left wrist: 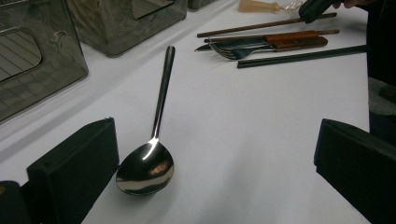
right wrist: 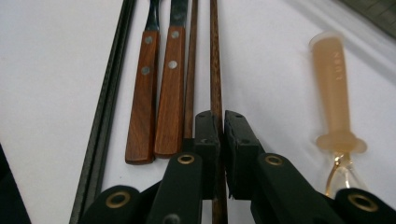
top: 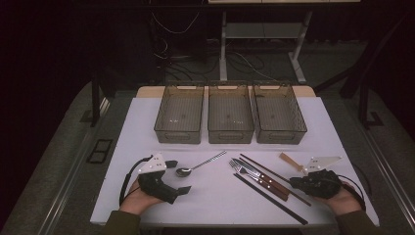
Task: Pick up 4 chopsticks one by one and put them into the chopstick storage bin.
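My right gripper (top: 295,181) rests low at the table's right, its jaws shut on the near end of a brown wooden chopstick (right wrist: 215,56), which runs between the pads (right wrist: 206,133). A second brown chopstick (right wrist: 192,70) lies just left of it. My left gripper (top: 178,176) stands open at the table's left, and the bowl of a steel spoon (left wrist: 145,170) lies on the table close by its left jaw, apart from the pads. The spoon's handle (top: 205,162) points away to the right.
A fork (right wrist: 142,88) and a knife (right wrist: 171,88) with wooden handles lie beside the chopsticks, with black chopsticks (top: 270,199) nearer me. A pale amber-handled utensil (right wrist: 332,79) lies to the right. Three dark see-through bins (top: 230,118) stand in a row at the back.
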A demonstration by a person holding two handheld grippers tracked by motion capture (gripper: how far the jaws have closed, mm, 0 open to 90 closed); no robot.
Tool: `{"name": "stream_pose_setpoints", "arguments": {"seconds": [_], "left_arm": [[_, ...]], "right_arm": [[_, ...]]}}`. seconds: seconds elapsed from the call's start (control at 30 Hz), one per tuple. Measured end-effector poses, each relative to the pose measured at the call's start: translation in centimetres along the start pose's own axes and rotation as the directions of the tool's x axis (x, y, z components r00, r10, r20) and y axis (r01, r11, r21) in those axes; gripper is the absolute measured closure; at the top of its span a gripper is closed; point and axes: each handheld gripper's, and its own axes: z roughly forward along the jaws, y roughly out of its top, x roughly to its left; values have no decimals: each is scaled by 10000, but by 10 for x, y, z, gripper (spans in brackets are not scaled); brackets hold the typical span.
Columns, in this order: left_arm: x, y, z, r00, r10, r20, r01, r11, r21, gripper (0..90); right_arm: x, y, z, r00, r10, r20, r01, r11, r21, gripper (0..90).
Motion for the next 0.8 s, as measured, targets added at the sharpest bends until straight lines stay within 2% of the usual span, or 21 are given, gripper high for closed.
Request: {"name": "stream_pose_setpoints", "arguments": {"seconds": [0.3,0.8], "left_arm": [[0,0,0,10000,-6,10,6,10000,4,0],[0,0,1,10000,-25,18,25,10000,40,0]], "right_arm": [[-3,2,-9,10000,79,38,-76,9981,-616,845],[-3,6,-16,9994,254,-255,-277,9952,-943,845]]}}
